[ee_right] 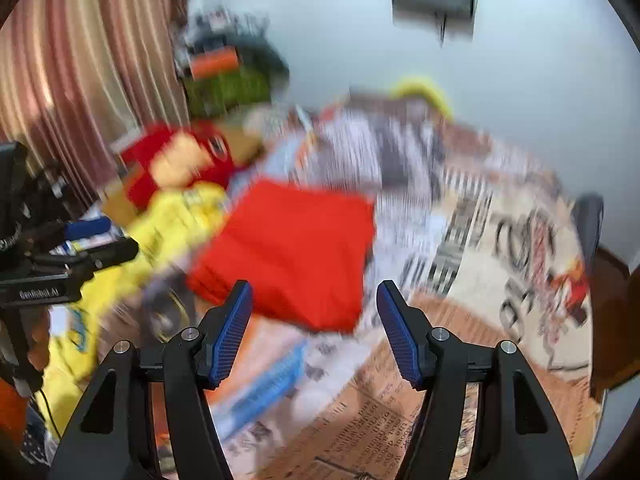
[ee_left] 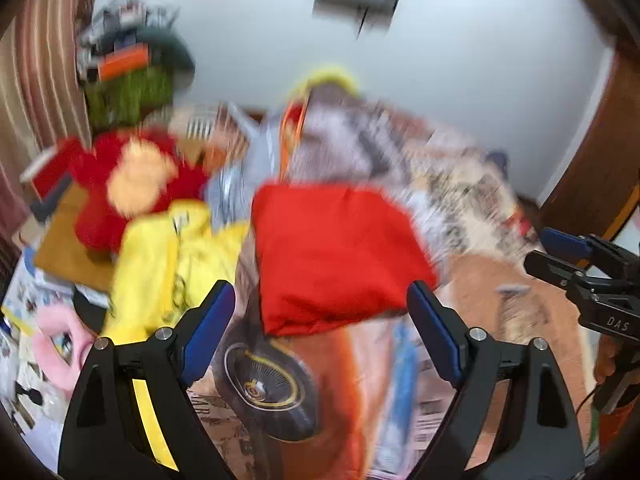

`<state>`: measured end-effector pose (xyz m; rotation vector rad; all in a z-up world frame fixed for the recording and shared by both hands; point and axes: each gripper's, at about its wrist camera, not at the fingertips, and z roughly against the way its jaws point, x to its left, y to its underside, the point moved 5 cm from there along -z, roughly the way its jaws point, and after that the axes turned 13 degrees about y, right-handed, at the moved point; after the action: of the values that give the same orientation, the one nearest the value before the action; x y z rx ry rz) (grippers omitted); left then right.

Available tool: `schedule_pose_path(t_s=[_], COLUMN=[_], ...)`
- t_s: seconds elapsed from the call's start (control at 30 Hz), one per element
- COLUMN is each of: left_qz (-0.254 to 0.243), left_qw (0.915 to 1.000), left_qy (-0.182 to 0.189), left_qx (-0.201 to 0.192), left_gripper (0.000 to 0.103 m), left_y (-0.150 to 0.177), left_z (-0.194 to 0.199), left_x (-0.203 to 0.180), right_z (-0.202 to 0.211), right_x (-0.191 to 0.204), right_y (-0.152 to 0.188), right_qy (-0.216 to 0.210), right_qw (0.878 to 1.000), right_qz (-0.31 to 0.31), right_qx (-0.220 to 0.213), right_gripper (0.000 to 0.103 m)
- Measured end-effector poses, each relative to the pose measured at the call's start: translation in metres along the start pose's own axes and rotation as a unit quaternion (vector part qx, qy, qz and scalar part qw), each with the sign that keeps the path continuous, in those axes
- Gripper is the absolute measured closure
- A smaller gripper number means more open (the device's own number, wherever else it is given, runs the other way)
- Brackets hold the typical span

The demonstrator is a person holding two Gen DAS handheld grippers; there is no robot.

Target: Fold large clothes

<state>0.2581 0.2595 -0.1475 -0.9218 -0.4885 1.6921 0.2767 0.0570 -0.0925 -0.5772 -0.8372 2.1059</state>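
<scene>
Lying folded ahead of both spread, empty tongs point(ee_left: 322, 304) point(ee_right: 314, 308), red garment point(ee_left: 336, 256) point(ee_right: 296, 252)

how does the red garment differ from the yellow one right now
The red garment lies folded into a compact, flat-faced square; the yellow garment beside it sprawls loose and crumpled. The red one looks plain, the yellow one carries some print. Both rest on the patterned bedspread, untouched by either gripper.

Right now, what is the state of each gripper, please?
Left gripper: open, holding nothing; red cloth lies beyond it.
Right gripper: open, holding nothing.
</scene>
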Motion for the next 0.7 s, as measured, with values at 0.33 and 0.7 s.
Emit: schedule_pose_path(t_s=[0.33, 0.7], left_qz=[-0.095, -0.128], left_qw=[0.9787, 0.9509], left_qy=[0.014, -0.008], left_qx=[-0.182, -0.282], left_gripper=[0.015, 0.015], left_y=[-0.021, 0.026], left_z=[0.161, 0.233], left_x=[-0.103, -0.146], right_z=[0.162, 0.22], right_x=[0.007, 0.018], right_y=[-0.024, 0.004], right_qy=[-0.033, -0.002], right_qw=[0.979, 0.96], right_qz=[-0.055, -0.073], right_qx=[-0.193, -0.269], right_gripper=[0.043, 0.033])
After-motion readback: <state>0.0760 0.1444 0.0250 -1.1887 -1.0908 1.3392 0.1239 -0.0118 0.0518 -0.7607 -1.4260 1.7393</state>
